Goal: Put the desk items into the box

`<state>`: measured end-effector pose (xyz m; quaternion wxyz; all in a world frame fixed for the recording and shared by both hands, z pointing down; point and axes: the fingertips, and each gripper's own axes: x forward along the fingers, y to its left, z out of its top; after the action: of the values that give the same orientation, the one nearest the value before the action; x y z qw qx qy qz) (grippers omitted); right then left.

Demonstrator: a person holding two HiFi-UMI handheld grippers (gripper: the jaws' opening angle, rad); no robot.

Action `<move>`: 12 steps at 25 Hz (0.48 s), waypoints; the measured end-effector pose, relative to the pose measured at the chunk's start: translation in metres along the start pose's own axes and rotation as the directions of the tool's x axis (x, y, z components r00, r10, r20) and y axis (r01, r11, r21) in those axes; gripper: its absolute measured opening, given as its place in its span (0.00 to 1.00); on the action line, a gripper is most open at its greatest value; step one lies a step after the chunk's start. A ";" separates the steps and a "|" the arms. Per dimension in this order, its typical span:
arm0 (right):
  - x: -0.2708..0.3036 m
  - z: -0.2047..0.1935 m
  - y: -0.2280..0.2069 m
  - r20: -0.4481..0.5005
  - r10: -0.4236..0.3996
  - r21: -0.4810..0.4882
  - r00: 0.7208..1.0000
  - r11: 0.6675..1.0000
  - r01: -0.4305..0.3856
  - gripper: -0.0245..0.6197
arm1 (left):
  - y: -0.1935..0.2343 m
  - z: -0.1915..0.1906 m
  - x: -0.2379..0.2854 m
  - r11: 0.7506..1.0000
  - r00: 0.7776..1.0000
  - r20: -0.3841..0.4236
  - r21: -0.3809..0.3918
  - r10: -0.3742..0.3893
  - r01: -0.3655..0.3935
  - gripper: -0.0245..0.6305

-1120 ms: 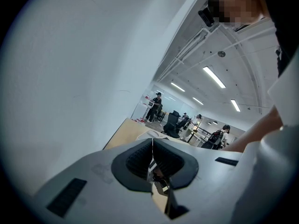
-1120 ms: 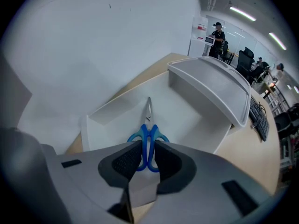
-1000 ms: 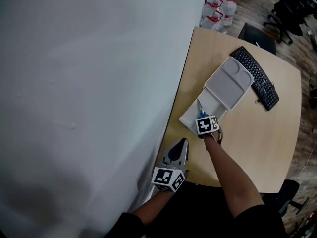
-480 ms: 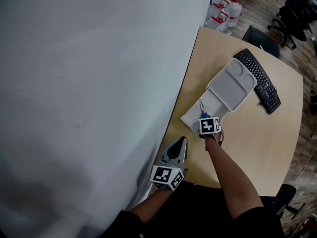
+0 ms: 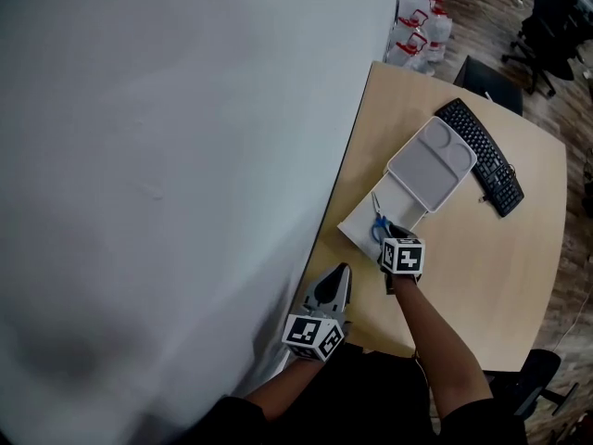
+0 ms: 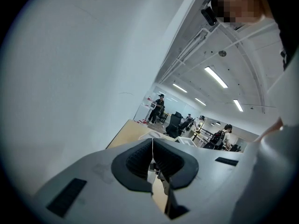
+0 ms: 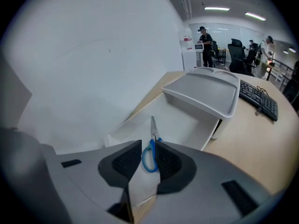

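A white open box lies on the wooden desk by the wall, its lid tipped back at the far end. Blue-handled scissors lie inside it, blades pointing away from me. My right gripper hovers at the box's near end. Its jaws are closing, with the scissors' handle showing in the gap between them and the pads not pressing on it. My left gripper is at the desk's near edge by the wall, shut and empty.
A black keyboard lies just beyond the lid. A pale wall runs along the desk's left side. Water jugs and office chairs stand on the floor past the desk.
My right gripper has drawn back toward me from over the box, and the scissors now show lying in the box ahead of it. The left gripper has stayed put.
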<state>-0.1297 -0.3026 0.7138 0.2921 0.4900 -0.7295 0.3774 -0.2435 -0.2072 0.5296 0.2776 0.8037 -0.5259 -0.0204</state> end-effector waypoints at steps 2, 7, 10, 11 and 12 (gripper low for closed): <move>-0.016 0.005 0.008 0.039 0.032 -0.035 0.999 0.999 -0.030 0.26 | -0.004 -0.008 -0.004 1.000 1.000 -0.010 0.003 -0.010 0.010 0.06; -0.067 0.018 0.024 0.145 0.089 -0.091 0.985 0.993 -0.076 0.17 | -0.011 -0.014 -0.007 1.000 1.000 -0.013 0.024 -0.012 0.012 0.06; -0.111 0.020 0.031 0.214 0.126 -0.106 0.969 0.989 -0.105 0.15 | -0.028 -0.009 -0.009 0.999 1.000 0.001 0.044 -0.020 0.020 0.06; -0.128 0.019 0.032 0.238 0.136 -0.111 0.962 0.987 -0.112 0.15 | -0.037 -0.006 -0.010 0.998 1.000 0.006 0.053 -0.028 0.028 0.06; -0.147 0.018 0.033 0.261 0.144 -0.114 0.954 0.986 -0.118 0.14 | -0.047 -0.004 -0.012 0.997 0.999 0.012 0.061 -0.037 0.036 0.06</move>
<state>-0.1101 -0.2370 0.5782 0.1884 0.4722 -0.8108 0.2900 -0.2086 -0.1813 0.5078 0.2491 0.8211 -0.5134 -0.0144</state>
